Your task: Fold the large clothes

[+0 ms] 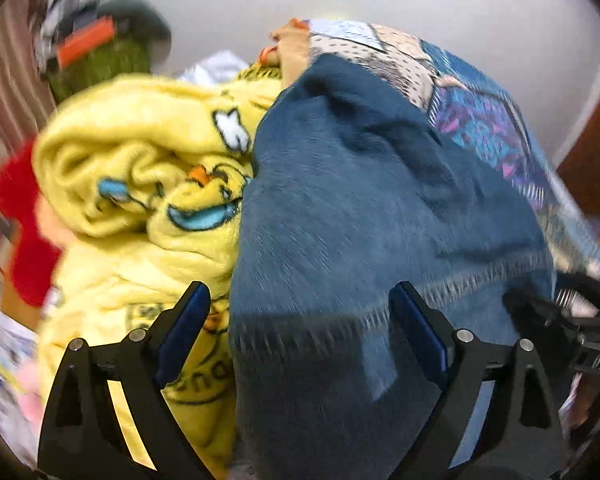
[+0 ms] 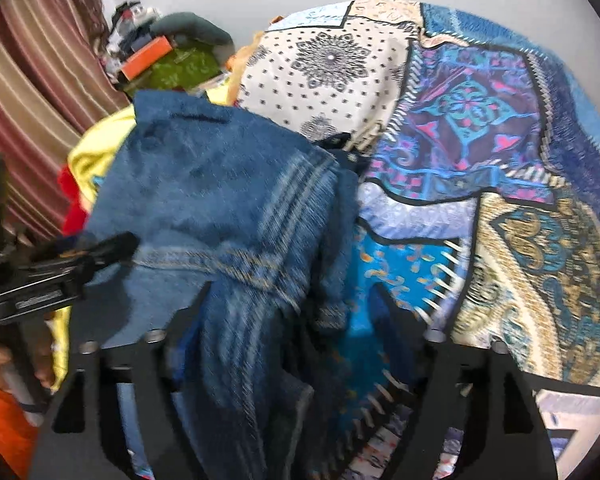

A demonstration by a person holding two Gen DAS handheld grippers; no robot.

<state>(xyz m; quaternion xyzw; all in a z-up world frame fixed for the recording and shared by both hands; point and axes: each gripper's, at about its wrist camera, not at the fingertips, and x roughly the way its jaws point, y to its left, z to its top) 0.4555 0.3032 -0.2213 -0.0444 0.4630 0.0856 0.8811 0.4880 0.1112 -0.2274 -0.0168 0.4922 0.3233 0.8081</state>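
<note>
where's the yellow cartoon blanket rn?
Left wrist view, left of centre: the yellow cartoon blanket lies bunched against the blue towel, with red cloth on its far left.

The towel [image 2: 220, 184] is draped over the heap on the patchwork bedspread [image 2: 480, 128]; the fleece blanket [image 1: 140, 152] is bunched just left of the towel, and a cluttered pile [image 2: 168, 52] is seen behind it, by the curtain [image 2: 32, 80]
</note>
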